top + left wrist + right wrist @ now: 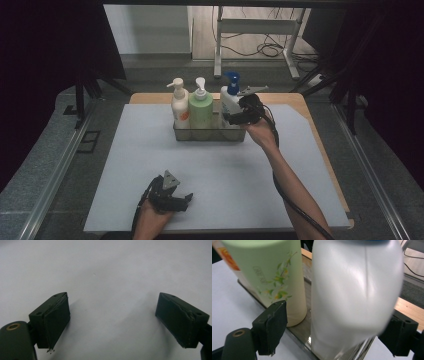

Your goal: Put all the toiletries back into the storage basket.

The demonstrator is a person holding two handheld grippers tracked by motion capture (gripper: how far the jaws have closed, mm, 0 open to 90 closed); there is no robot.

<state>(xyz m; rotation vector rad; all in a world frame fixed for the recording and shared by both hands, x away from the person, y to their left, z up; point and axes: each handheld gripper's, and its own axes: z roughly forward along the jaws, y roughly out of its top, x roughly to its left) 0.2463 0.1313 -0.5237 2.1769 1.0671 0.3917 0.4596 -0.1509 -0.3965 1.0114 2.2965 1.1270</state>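
Straddling the white bottle (352, 297) at the right end of the clear tray (210, 134), the right gripper (239, 114) had its fingers released either side; withdrawing straight back would best avoid tipping it, while the left gripper (176, 200) rested spread on the counter (125, 165).

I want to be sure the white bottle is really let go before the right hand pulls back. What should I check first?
1. White pump bottle with blue pump standing in the clear tray: ok.
2. Right gripper pads off that bottle: gap at the left pad, right side blurred: cannot tell.
3. Bottle upright: ok in the high view.
4. Green pump bottle and white bottle with orange label upright: ok.
5. Left gripper open, nothing between its pads, over the white mat: ok.
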